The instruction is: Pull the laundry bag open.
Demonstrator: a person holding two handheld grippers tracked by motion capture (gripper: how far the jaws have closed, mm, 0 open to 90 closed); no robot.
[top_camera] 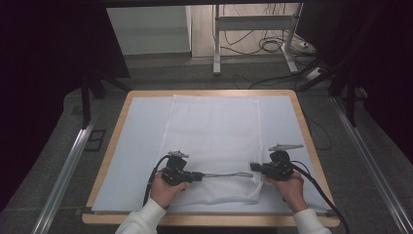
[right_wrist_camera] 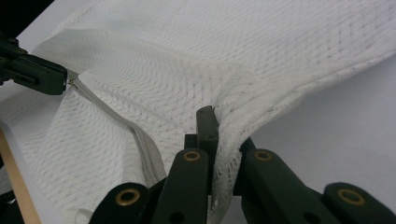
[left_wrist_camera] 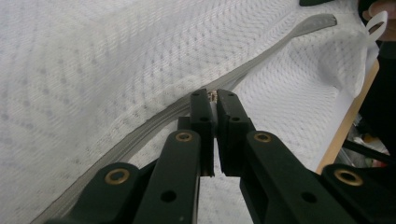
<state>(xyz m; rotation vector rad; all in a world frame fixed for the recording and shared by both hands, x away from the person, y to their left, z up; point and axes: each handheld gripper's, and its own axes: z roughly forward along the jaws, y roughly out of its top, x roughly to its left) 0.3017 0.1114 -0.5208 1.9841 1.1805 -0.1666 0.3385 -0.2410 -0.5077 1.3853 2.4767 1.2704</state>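
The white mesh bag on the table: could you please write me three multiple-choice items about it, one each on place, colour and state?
1. Where does the grey zipper run on the white mesh bag?
A. along the far edge
B. across the near part, between the two tongs
C. down the left side

2. What colour is the sheet under the bag?
A. pale blue
B. red
C. black

3. How do the right tongs stand?
A. wide open above the bag
B. lying on the floor
C. shut on the bag's mesh

Answers:
1. B, as the high view shows the zipper stretched between the left tongs and the right tongs.
2. A, as the sheet on the wooden table looks pale blue.
3. C, as the right gripper view shows mesh pinched between the jaws.
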